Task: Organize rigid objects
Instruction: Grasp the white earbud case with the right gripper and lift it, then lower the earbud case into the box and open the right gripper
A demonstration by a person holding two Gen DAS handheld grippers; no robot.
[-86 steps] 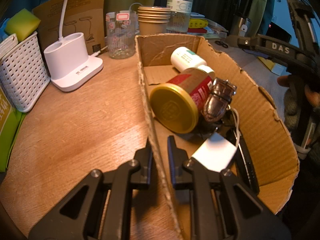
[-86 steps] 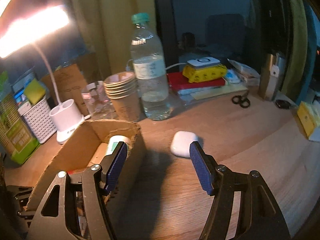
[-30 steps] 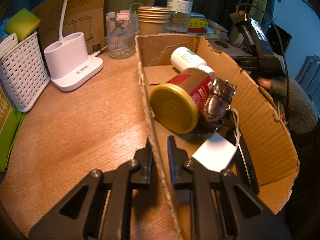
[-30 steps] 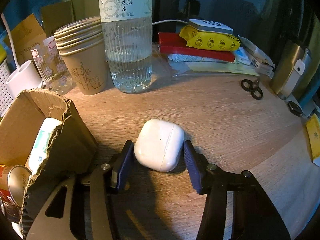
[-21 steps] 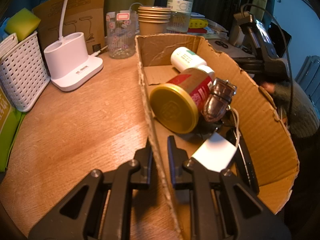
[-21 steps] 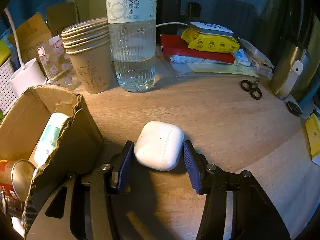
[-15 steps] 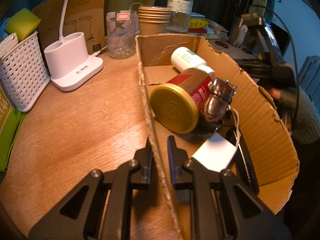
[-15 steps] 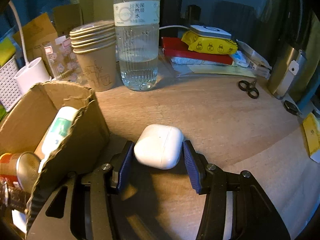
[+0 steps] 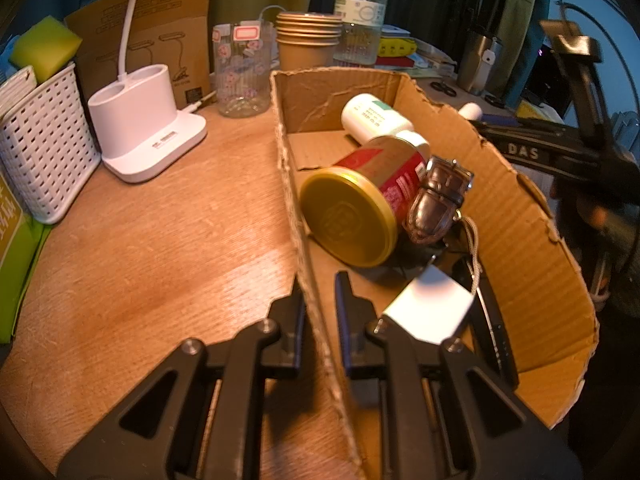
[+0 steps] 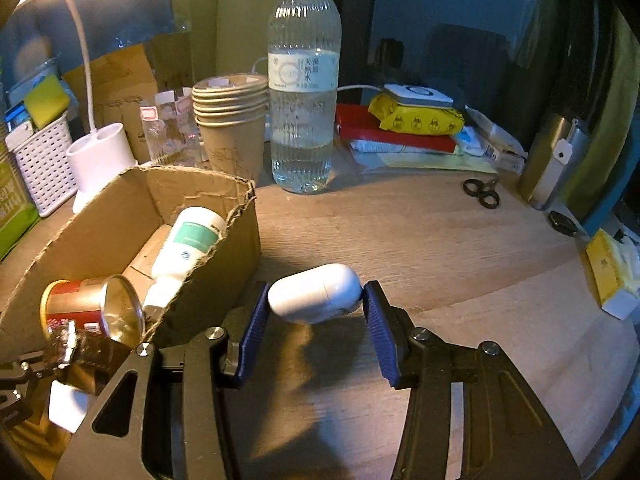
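A white earbud case (image 10: 316, 294) hangs clear of the wooden table, just right of the cardboard box (image 10: 224, 256). My right gripper (image 10: 315, 288) is shut on it, blue pads pressing both ends. In the left wrist view, my left gripper (image 9: 320, 284) is shut on the box's left wall (image 9: 292, 208). Inside the box lie a red tin with a gold lid (image 9: 352, 216), a white bottle (image 9: 376, 118), a wristwatch (image 9: 436, 204) and a white block (image 9: 430, 306). The case (image 9: 471, 111) peeks over the box's right wall.
Behind the box stand a water bottle (image 10: 304, 120), stacked paper cups (image 10: 232, 128), a glass (image 9: 240, 76) and a white lamp base (image 9: 144, 136). A white basket (image 9: 44, 144) sits at the left. Scissors (image 10: 482, 194) and a metal flask (image 10: 556, 160) are at the right.
The right gripper has lifted the earbud case off the table and carried it up beside the box; the case now shows its edge. The left gripper has not moved.
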